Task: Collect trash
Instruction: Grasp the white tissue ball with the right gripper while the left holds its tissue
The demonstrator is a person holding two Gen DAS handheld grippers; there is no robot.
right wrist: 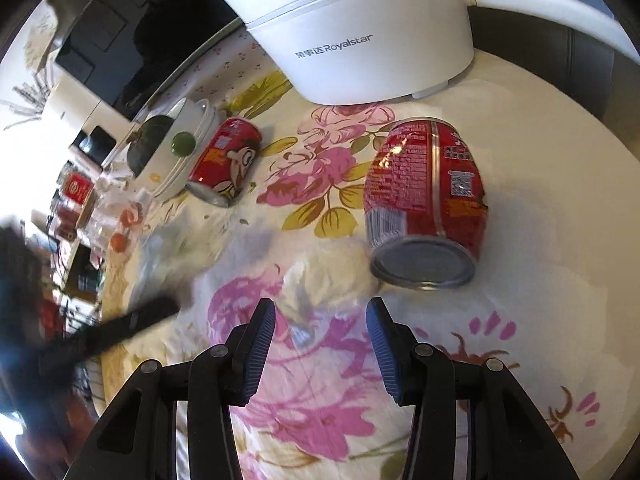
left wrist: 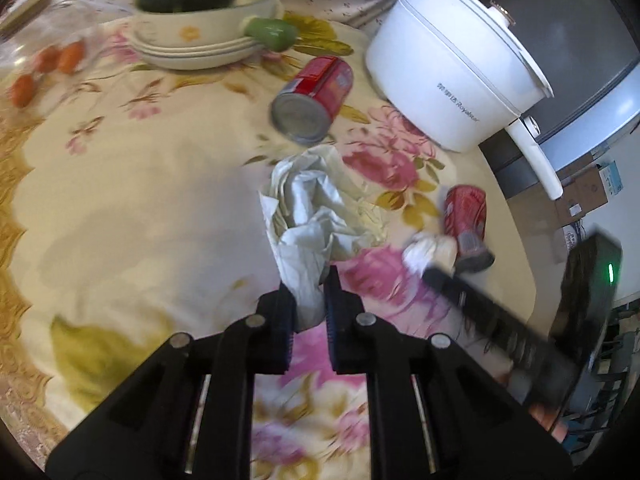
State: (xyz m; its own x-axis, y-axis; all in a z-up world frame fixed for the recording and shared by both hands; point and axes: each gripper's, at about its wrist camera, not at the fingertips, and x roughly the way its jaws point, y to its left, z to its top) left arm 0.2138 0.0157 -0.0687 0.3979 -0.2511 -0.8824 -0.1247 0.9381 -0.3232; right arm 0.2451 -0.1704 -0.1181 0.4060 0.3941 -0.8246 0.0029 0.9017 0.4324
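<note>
My left gripper (left wrist: 309, 296) is shut on a large crumpled white paper (left wrist: 316, 204), pinching its near end above the floral tablecloth. A red can (left wrist: 314, 98) lies on its side beyond it. A second red can (left wrist: 466, 220) lies to the right, next to a small white paper wad (left wrist: 430, 250). My right gripper (right wrist: 321, 320) is open, its jaws straddling the near part of that small wad (right wrist: 324, 280). The second can (right wrist: 426, 200) lies just beyond and right of it. The first can (right wrist: 226, 160) lies farther left.
A white Royalstar pot (right wrist: 360, 32) stands at the back; it also shows in the left wrist view (left wrist: 460, 64). Stacked bowls with a dark green squash (left wrist: 200, 12) and small orange tomatoes (left wrist: 60, 60) sit at the far left. The table edge (left wrist: 516, 240) runs at the right.
</note>
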